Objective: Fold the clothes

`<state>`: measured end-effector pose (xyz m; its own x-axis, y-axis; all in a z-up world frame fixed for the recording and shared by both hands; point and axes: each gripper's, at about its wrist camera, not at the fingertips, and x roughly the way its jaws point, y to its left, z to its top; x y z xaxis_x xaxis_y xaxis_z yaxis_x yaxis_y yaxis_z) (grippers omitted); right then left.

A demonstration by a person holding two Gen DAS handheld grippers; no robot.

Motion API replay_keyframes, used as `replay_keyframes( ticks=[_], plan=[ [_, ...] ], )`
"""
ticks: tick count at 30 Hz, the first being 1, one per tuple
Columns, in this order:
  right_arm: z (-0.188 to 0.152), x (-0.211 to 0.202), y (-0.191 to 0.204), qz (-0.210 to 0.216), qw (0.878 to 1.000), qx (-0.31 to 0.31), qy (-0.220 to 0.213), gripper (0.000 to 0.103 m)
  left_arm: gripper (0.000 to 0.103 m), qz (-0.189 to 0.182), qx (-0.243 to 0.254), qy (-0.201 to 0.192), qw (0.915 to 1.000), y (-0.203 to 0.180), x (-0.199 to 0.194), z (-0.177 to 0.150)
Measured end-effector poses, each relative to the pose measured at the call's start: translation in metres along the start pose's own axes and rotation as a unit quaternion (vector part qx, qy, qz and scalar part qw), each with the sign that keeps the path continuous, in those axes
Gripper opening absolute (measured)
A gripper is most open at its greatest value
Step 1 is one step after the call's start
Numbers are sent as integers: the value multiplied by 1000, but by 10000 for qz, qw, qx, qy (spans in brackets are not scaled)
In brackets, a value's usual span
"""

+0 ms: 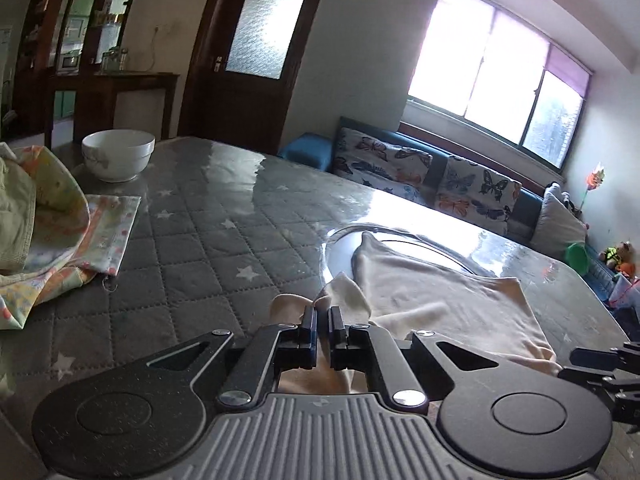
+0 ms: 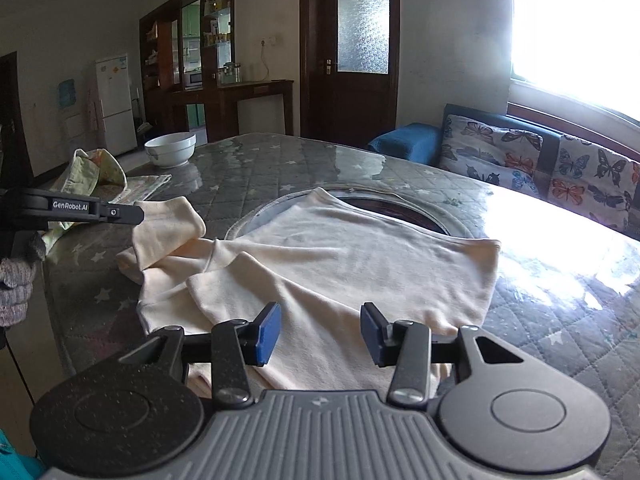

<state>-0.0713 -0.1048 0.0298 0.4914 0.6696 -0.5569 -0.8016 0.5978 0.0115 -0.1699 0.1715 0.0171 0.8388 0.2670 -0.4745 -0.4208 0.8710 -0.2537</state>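
- Left gripper [image 1: 323, 318]: clamped on a sleeve [image 2: 168, 232] of the cream shirt [image 2: 340, 264], at the garment's left edge.
- Right gripper [image 2: 320, 334]: parted, empty, hovering above the shirt's near hem.
- Shirt spread on the quilted surface [image 2: 560, 320], long axis running away from both grippers.
- Sleeve fold inward judged next; left gripper nearer.

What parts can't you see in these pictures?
- Left wrist view: the near part of the cream garment is hidden behind the left gripper, which is shut on a fold of it.
- Right wrist view: the window is washed out by glare, so outdoors cannot be seen.
- Right wrist view: the garment's near hem sits behind the open right gripper.
- Left wrist view: the patterned cloth is cut off by the left edge.
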Motion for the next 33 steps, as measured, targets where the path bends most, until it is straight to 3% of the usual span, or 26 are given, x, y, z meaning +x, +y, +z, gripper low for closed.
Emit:
replay_keyframes(
  ticks=[4, 9, 16, 21, 23, 24, 26, 30, 32, 33],
  plan=[
    [1, -3, 1, -1, 10000, 43, -54, 48, 5, -319, -54, -16, 9995, -15, 2, 8],
    [1, -14, -17, -87, 9989, 440, -156, 48, 5, -1093, 157, -84, 9939, -58, 1, 25],
    [-6, -34, -47, -429, 9948, 864, -328, 48, 5, -2233, 471, -35, 9736, -126, 4, 35],
    [-13, -43, -63, -589, 9917, 1093, -321, 48, 11, -2590, 841, 453, 9611, -159, 23, 15],
    [-15, -43, -66, -601, 9913, 1132, -296, 48, 25, -2564, 1043, 658, 9587, -162, 30, 3],
    [-16, -42, -67, -596, 9912, 1144, -280, 48, 27, -2546, 1114, 753, 9576, -161, 33, -3],
    [-17, -40, -69, -587, 9911, 1167, -248, 48, 49, -2438, 1279, 854, 9576, -156, 35, -11],
    [-19, -34, -66, -468, 9919, 1168, -168, 48, 65, -2073, 1402, 857, 9644, -132, 35, -14],
    [-18, -28, -60, -368, 9930, 1115, -100, 48, 86, -1883, 1380, 845, 9687, -119, 36, -14],
    [-18, -23, -57, -310, 9935, 1094, -48, 48, 90, -1796, 1375, 814, 9707, -112, 34, -14]
  ],
)
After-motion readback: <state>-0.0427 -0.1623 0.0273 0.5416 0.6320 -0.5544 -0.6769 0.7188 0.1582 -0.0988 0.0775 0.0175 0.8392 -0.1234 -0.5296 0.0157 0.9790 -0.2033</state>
